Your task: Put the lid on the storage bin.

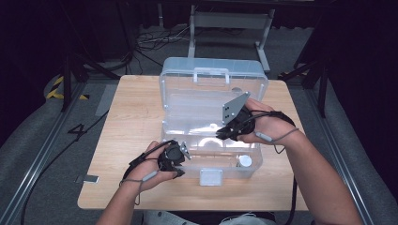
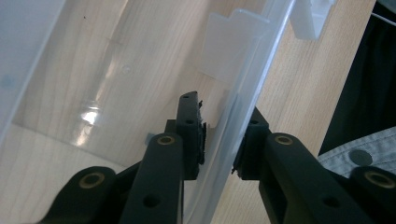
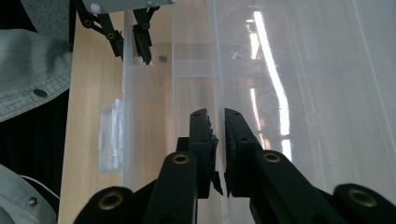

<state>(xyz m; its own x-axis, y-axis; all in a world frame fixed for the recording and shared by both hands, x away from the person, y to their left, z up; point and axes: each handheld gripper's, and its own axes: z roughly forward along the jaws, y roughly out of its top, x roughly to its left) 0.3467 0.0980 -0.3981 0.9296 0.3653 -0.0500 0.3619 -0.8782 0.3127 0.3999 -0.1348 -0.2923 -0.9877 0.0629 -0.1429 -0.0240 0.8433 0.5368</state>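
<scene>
While both hands work at the open box, the scene reads so:

Left hand: low at the box's near left corner; left gripper (image 1: 180,157) points right, its jaws straddling the front wall, one inside and one outside, a gap showing on each side in its own view (image 2: 219,144).

Right hand: raised over the box's right side; right gripper (image 1: 223,133) points left and down, its jaws nearly together on a thin clear inner wall (image 3: 218,149); whether the pads press it I cannot tell.

Storage box: one clear plastic storage box (image 1: 187,101), mid-table, lid (image 1: 213,70) thrown back upright, front latch (image 1: 210,177) hanging.

Inside: one small white-capped item (image 1: 244,161) at the near right corner.

Surface: one light wooden table (image 1: 126,122).

Room: grey floor, dark surroundings, cables (image 1: 150,42) behind.
</scene>
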